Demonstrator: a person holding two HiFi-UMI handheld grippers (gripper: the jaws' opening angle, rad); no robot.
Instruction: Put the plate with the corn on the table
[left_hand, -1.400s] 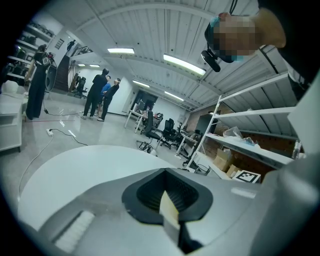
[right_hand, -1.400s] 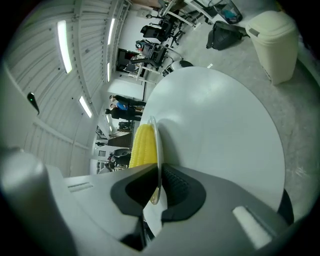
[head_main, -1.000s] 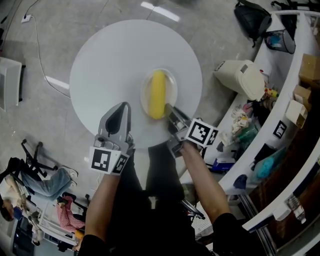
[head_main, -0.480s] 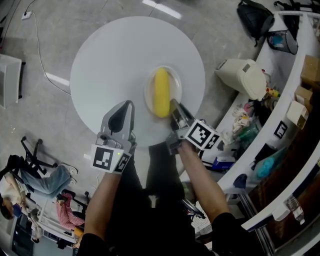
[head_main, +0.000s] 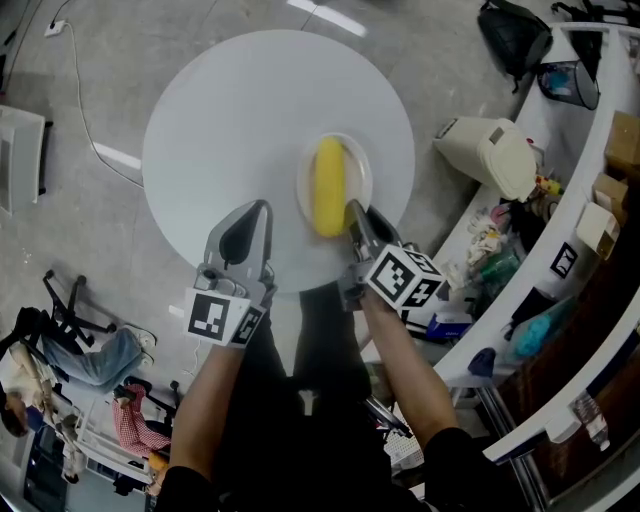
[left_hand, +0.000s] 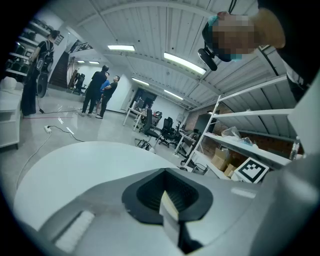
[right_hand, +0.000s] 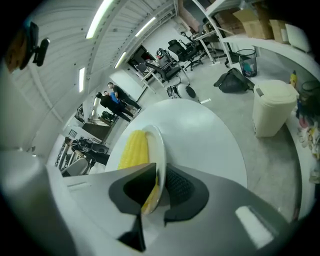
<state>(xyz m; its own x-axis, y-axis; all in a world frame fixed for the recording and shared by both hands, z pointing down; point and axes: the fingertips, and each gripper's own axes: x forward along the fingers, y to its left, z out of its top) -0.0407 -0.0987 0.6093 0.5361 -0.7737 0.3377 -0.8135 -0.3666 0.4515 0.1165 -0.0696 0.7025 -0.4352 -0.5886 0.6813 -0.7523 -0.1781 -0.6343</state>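
A yellow corn cob (head_main: 329, 186) lies on a white plate (head_main: 365, 172) over the near right part of the round white table (head_main: 230, 120). My right gripper (head_main: 354, 214) is shut on the plate's near rim. In the right gripper view the plate's rim (right_hand: 161, 150) is pinched between the jaws, the corn (right_hand: 133, 149) lies to its left, and the gripper (right_hand: 159, 181) closes on it. My left gripper (head_main: 260, 210) hovers over the table's near edge, left of the plate. In the left gripper view this gripper (left_hand: 167, 206) is shut with nothing in it.
A white lidded bin (head_main: 495, 155) stands on the floor right of the table. A curved counter (head_main: 590, 210) with boxes and clutter runs along the right. A cable (head_main: 85, 110) crosses the floor at left. People (left_hand: 100, 90) stand far off in the room.
The right gripper has carried the plate with the corn slightly forward and to the right over the table. The left gripper has barely moved.
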